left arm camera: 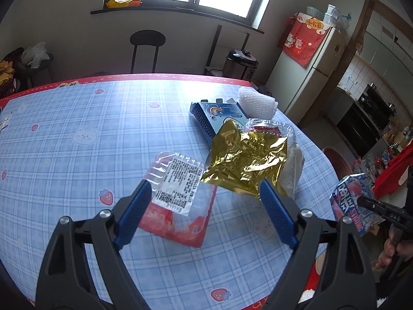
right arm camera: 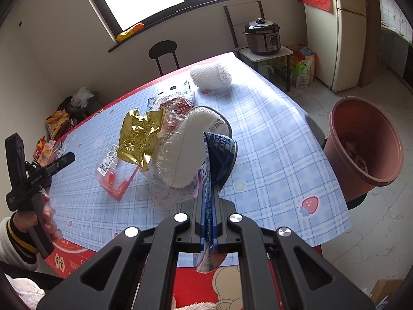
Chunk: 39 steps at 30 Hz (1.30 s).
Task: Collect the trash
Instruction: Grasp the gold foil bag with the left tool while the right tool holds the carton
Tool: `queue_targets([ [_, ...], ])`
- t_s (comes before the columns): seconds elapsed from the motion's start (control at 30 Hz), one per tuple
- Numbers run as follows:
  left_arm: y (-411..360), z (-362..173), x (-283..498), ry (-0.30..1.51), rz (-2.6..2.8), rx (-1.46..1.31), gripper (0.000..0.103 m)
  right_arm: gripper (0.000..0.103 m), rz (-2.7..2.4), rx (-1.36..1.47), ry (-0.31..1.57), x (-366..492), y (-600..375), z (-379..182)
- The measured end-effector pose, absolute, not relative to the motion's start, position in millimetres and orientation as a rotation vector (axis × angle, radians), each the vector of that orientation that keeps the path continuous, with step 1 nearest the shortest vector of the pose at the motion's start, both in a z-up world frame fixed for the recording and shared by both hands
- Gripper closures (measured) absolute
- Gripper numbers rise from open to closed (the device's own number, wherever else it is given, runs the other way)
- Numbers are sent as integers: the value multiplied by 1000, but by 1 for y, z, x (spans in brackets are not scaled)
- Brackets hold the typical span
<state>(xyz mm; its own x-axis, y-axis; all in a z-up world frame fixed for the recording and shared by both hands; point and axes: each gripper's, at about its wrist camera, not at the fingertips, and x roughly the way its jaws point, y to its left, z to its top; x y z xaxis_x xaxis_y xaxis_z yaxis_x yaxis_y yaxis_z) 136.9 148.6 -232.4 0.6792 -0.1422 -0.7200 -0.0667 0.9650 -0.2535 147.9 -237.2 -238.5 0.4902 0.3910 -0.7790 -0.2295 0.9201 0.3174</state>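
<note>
Right fingers (right arm camera: 208, 201) pinch a blue wrapper (right arm camera: 206, 193); left fingers (left arm camera: 206, 206) gape empty; brown bin (right arm camera: 366, 139) holds scraps.

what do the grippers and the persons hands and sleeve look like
Each gripper is matte black plastic with triangular cut-outs and round silver rivets. The left gripper has ribbed blue finger pads. From the right wrist view, its body is a black handle with small white lettering. The left hand is bare, with a white sleeve and a black, yellow-striped cuff.

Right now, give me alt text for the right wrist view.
The right gripper holds a blue wrapper in shut jaws above the table. Ahead lie a gold bag and a white foam net; a brown bin stands at right.
</note>
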Motion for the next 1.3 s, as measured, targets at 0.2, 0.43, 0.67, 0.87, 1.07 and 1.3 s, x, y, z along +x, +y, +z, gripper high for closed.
queue_targets([
  [0.2,138,-256,208,855,-217,-326,16,97,292,194,1004,141,-269,-242],
  [0.43,130,-296,260,945,-300,-274,17,97,206,216,1021,135,-301,-250],
  [0.67,125,-312,285,995,-343,-259,17,97,195,224,1032,135,-305,-257],
  [0.87,113,-314,295,1034,-393,-226,20,97,207,217,1018,137,-301,-251],
  [1.07,109,-325,293,1063,-388,-238,21,97,220,207,1012,138,-297,-245],
  [1.3,117,-314,279,1038,-380,-279,54,97,225,203,997,137,-297,-238],
])
